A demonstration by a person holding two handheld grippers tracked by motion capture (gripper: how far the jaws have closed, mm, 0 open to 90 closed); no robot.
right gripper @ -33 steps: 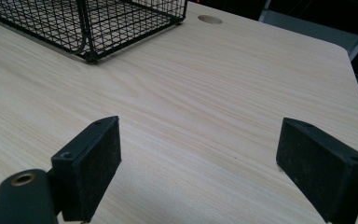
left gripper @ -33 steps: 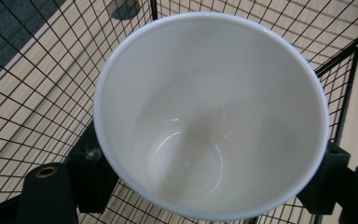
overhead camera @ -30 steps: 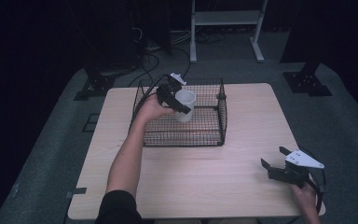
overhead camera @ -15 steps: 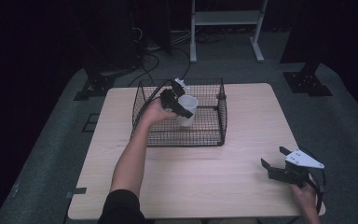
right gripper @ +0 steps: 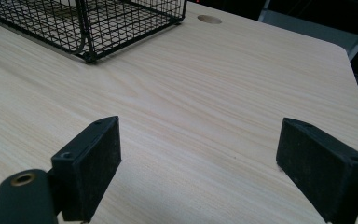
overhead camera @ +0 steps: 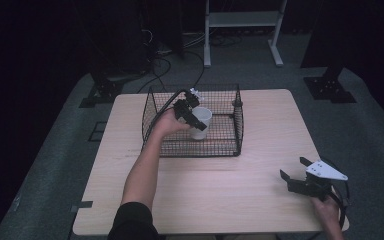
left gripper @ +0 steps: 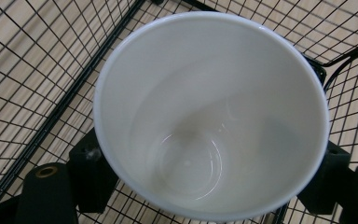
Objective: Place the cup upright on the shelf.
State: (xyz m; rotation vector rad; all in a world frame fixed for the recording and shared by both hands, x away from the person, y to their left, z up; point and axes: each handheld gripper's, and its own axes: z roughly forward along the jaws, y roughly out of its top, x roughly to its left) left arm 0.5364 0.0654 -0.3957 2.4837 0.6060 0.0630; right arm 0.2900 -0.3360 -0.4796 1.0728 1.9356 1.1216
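A white cup (overhead camera: 200, 123) stands inside a black wire basket (overhead camera: 232, 145) at the far middle of the table. My left gripper (overhead camera: 192, 117) is shut on the cup, its jaws pressing both sides of it. In the left gripper view I look down into the cup (left gripper: 209, 112), which holds nothing, with the basket's wire floor (left gripper: 23, 70) around it. Near the table's front right corner my right gripper (overhead camera: 297, 173) stands open above the bare wood. The right gripper view has its fingers (right gripper: 93, 163) wide apart and a corner of the basket (right gripper: 88, 28) at the upper left.
The light wooden table (overhead camera: 260, 200) has free room in front of and beside the basket. A round cable hole (right gripper: 209, 19) lies near the far edge. Dark floor, cables and a white stand (overhead camera: 242, 20) lie beyond the table.
The left gripper has lowered the cup a little deeper into the basket. The right gripper has not moved.
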